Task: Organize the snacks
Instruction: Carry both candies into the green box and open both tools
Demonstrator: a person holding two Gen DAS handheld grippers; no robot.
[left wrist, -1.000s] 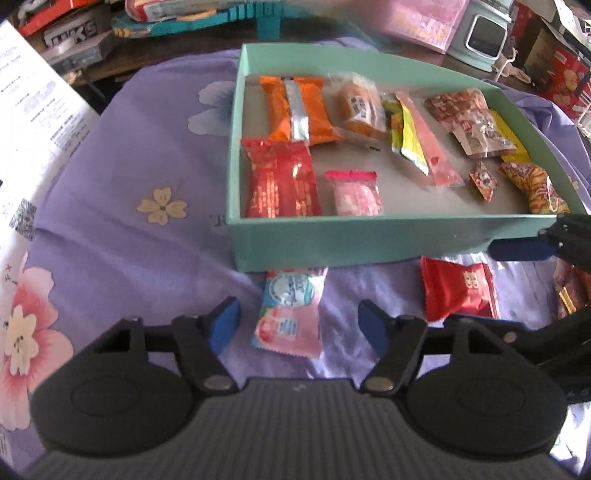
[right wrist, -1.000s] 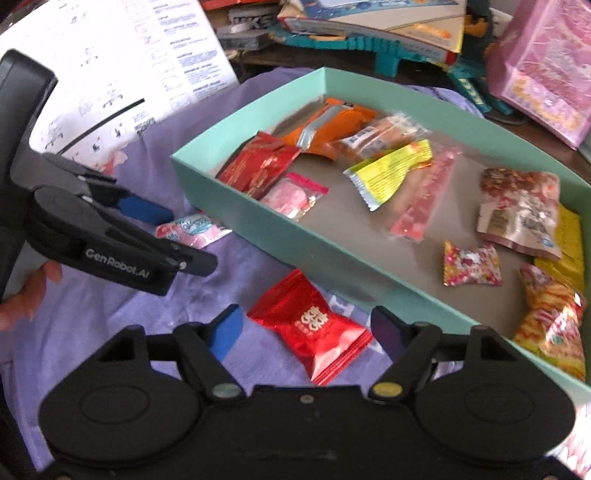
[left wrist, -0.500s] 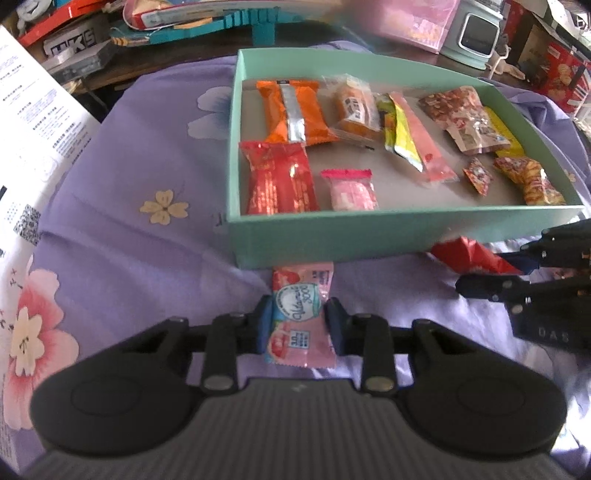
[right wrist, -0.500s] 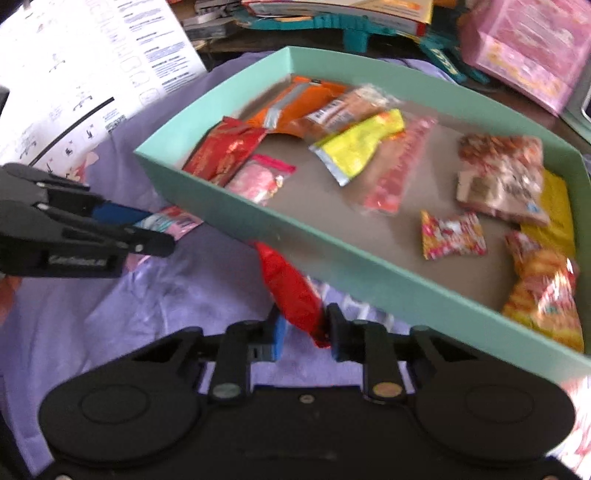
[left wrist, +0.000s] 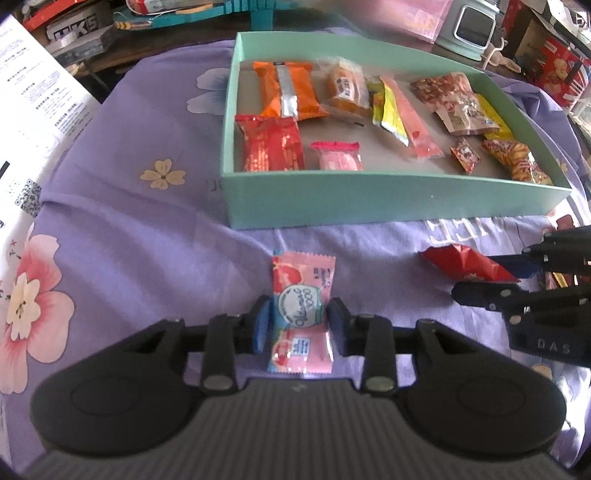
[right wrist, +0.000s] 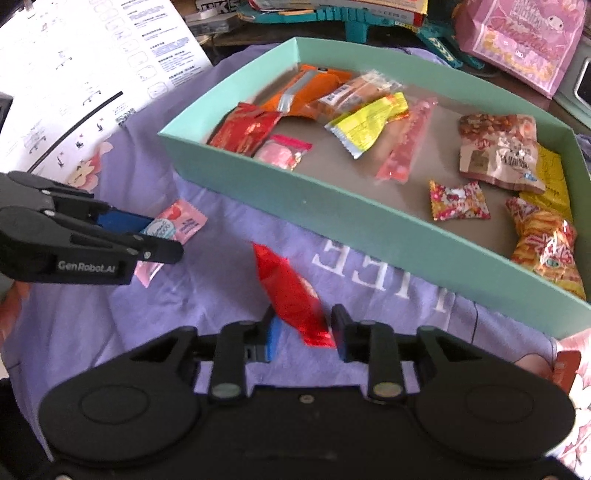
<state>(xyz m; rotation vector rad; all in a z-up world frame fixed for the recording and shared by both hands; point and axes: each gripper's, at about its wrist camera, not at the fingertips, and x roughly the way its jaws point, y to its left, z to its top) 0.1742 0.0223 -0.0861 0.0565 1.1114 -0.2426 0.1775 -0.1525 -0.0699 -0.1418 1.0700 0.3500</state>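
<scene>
Pink candy packet (left wrist: 302,314), lifted just above purple floral cloth (left wrist: 122,229), pinched between pads of left gripper (left wrist: 300,325), jaws easing apart. Red foil packet (right wrist: 291,295), tilted on edge, pinched between pads of right gripper (right wrist: 304,334), jaws likewise easing apart. Both packets just in front of teal box (left wrist: 369,203). Inside: orange, red, yellow and pink snack packets. Printed sheet (right wrist: 74,74) at left; clutter beyond.

- A lived-in home room.
- Flowered purple cloth (left wrist: 122,206) covers the desk.
- Boxes (left wrist: 554,70), books (right wrist: 332,11) and a pink gift bag (right wrist: 524,40) crowd behind.
</scene>
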